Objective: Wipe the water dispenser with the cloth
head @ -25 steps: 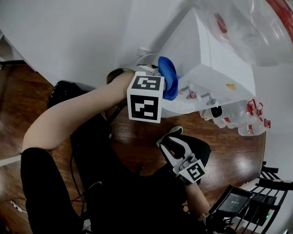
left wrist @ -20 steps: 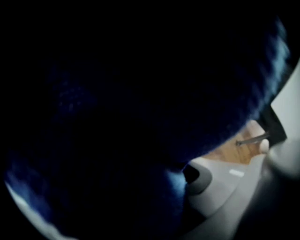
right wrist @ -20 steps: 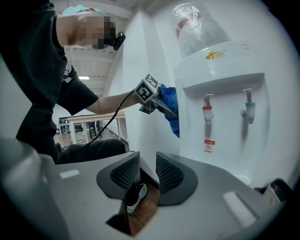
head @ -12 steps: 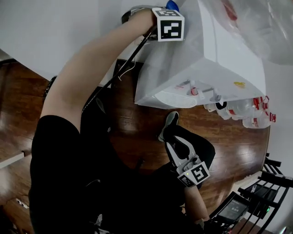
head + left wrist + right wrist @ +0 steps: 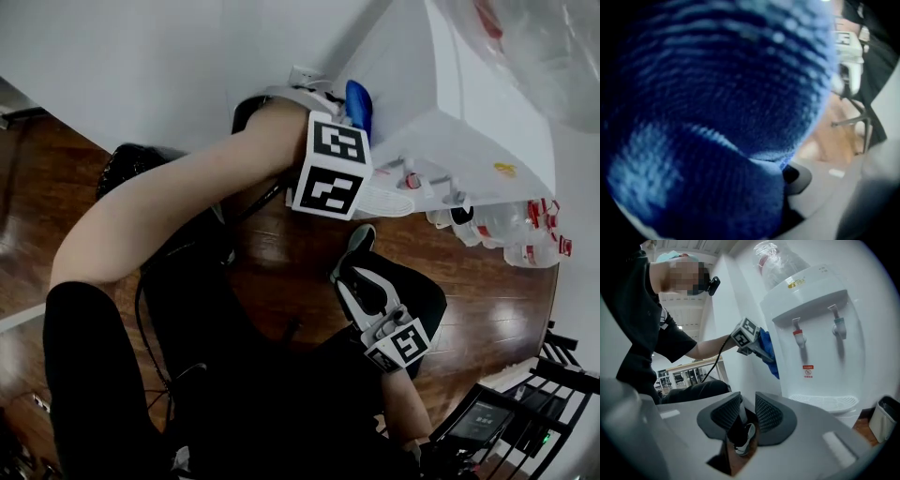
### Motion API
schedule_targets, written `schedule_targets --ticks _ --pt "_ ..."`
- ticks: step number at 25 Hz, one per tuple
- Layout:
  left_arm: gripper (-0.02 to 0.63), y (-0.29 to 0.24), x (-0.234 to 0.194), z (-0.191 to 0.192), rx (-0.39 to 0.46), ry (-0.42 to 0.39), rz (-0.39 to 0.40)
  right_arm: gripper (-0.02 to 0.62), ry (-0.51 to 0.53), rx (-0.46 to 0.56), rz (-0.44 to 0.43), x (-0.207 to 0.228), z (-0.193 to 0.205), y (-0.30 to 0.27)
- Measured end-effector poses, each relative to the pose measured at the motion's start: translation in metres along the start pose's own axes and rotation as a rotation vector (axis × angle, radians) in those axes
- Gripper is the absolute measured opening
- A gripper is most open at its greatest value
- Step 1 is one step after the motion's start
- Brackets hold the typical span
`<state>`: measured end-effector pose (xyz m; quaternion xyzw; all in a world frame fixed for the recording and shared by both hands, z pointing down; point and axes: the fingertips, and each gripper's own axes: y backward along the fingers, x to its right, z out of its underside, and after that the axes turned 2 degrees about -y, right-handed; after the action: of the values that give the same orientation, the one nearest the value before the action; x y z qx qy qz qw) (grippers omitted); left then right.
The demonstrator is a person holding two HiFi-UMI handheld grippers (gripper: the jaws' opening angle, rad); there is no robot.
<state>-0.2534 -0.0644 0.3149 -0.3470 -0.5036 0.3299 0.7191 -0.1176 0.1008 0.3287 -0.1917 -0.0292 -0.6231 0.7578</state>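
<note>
We take this for an office or shared workroom rather than a home. A white floor-standing water dispenser (image 5: 811,333) with two taps carries a plastic-wrapped bottle (image 5: 780,261) on top and stands against a plain white wall (image 5: 141,75) that has a socket (image 5: 302,75). The floor (image 5: 281,272) is dark polished wood boards. Behind the person, deeper in the room, we see long tables (image 5: 693,369) with chairs around them under a white ceiling (image 5: 686,305) with lights.
</note>
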Motion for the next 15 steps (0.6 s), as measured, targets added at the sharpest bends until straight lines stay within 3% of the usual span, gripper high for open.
schedule_targets --ticks 3,5,12,15 --pt "0.193 0.009 0.052 -0.010 0.006 -0.022 0.050 0.103 0.026 -0.010 -0.020 -0.009 0.005 -0.008" --pt "0.193 -0.001 0.052 -0.008 0.000 -0.011 0.053 0.103 0.027 0.006 -0.024 -0.010 0.006 -0.011" --pt "0.193 -0.077 -0.060 0.041 -0.049 0.191 -0.031 0.103 0.002 0.009 0.019 0.000 0.003 -0.006" --pt "0.193 -0.111 -0.106 0.062 -0.071 0.226 -0.082 0.103 -0.015 -0.011 0.035 0.005 0.004 -0.003"
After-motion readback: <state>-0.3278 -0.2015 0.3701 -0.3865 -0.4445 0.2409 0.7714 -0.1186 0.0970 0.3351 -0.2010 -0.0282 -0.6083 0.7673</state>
